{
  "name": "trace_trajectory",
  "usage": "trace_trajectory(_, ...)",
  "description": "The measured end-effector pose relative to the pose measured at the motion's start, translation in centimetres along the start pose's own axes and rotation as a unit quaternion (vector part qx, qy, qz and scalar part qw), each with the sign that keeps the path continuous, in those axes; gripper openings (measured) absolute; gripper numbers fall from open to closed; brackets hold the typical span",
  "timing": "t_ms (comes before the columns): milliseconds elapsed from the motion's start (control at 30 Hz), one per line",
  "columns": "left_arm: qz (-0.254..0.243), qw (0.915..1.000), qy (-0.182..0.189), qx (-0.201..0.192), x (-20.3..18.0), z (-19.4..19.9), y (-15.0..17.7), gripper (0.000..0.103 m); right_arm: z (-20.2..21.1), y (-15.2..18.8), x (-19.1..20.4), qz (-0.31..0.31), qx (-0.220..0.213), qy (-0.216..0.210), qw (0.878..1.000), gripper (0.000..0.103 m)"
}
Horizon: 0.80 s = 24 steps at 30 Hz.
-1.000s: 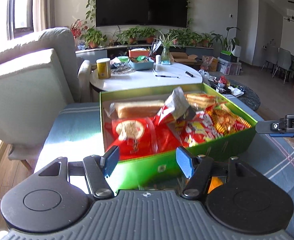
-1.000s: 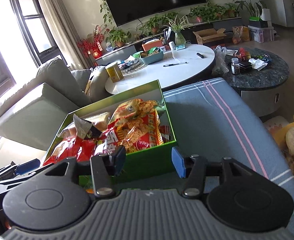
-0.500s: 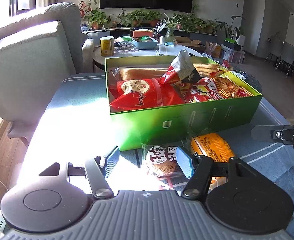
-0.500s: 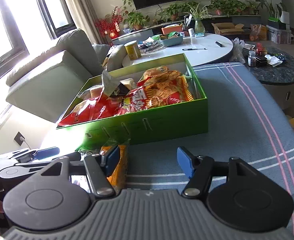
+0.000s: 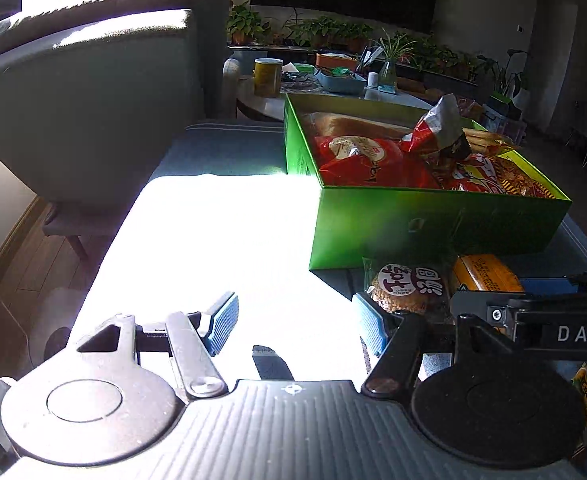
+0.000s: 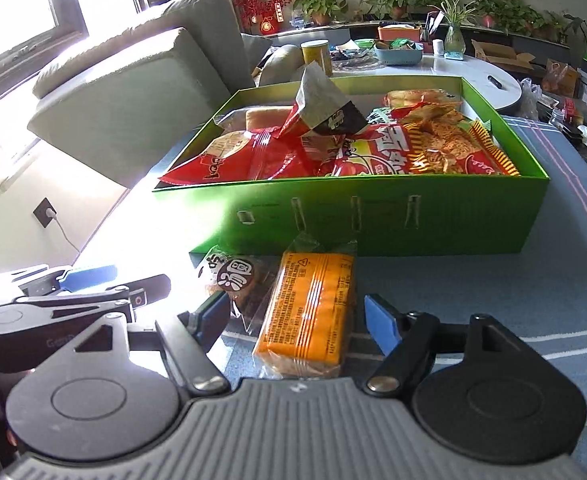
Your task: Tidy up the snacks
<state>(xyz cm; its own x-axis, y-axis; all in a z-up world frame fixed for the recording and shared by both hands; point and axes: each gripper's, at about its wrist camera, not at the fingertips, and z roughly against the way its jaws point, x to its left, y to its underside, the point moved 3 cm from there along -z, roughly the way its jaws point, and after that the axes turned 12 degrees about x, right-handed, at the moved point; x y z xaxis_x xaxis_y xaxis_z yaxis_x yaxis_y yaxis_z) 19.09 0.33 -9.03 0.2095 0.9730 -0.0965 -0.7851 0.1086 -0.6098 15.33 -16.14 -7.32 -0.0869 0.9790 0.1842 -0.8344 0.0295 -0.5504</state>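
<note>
The right claw (image 6: 297, 318) gapes wide around an orange packet (image 6: 309, 308) lying before the full green box (image 6: 373, 220); the left claw (image 5: 297, 326) is wide, beside a round cookie pack (image 5: 409, 286).

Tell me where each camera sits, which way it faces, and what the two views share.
Left wrist: on the left gripper, low over the blue cloth, facing the green box; open fingers, with the right gripper at its right edge.
Right wrist: on the right gripper, facing the box, its open fingers either side of the orange packet.
Shared: box, orange packet, round cookie packet.
</note>
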Motion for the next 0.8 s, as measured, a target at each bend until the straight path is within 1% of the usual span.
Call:
trace_trajectory(67, 0.002, 1.0, 0.003, 0.001, 0.0, -0.1, 0.0, 0.06, -0.8, -0.2, 0.2, -0.004, 0.006, 0.013, 1.0, 0.082)
trace_trajectory(233, -0.008, 0.9999, 0.015, 0.0, -0.4, 0.1, 0.2, 0.06, -1.7, -0.1, -0.2, 0.002, 0.013, 0.03, 0.999, 0.082)
trace_trajectory(300, -0.012, 0.9997, 0.022, 0.0, -1.0, 0.2, 0.1, 0.06, -1.4, 0.0, -0.7, 0.0, 0.017, 0.01, 1.0, 0.082)
trace_trajectory(333, -0.013, 0.9996, 0.027, 0.001, -1.2, 0.2, 0.1, 0.06, -1.1, 0.1, -1.0, -0.004, 0.018, 0.008, 1.0, 0.082)
trace_trajectory(433, -0.021, 0.9989, 0.042, 0.005, -2.5, 0.0, -0.1, 0.061, -0.2, 0.4, -1.8, 0.004, 0.008, 0.034, 0.999, 0.081)
trace_trajectory(467, -0.026, 0.9987, 0.044, 0.006, -3.1, -0.1, -0.1, 0.063, 0.1, 0.6, -2.1, 0.005, 0.005, 0.041, 0.999, 0.081)
trace_trajectory(500, -0.032, 0.9985, 0.044, 0.007, -3.6, -0.2, -0.1, 0.067, 0.4, 0.8, -2.4, 0.005, 0.003, 0.044, 0.999, 0.081)
trace_trajectory(533, -0.038, 0.9983, 0.044, 0.007, -4.1, -0.3, -0.1, 0.069, 0.6, 0.9, -2.8, 0.003, 0.003, 0.043, 0.999, 0.081)
trace_trajectory(667, -0.063, 0.9968, 0.047, 0.013, -6.0, -0.8, -0.2, 0.069, 1.3, 1.6, -4.0, -0.01, 0.003, 0.036, 0.999, 0.081)
trace_trajectory(800, -0.067, 0.9965, 0.046, 0.022, -7.7, -1.5, -0.7, 0.069, 1.3, 1.6, -4.9, -0.022, 0.0, 0.045, 0.999, 0.081)
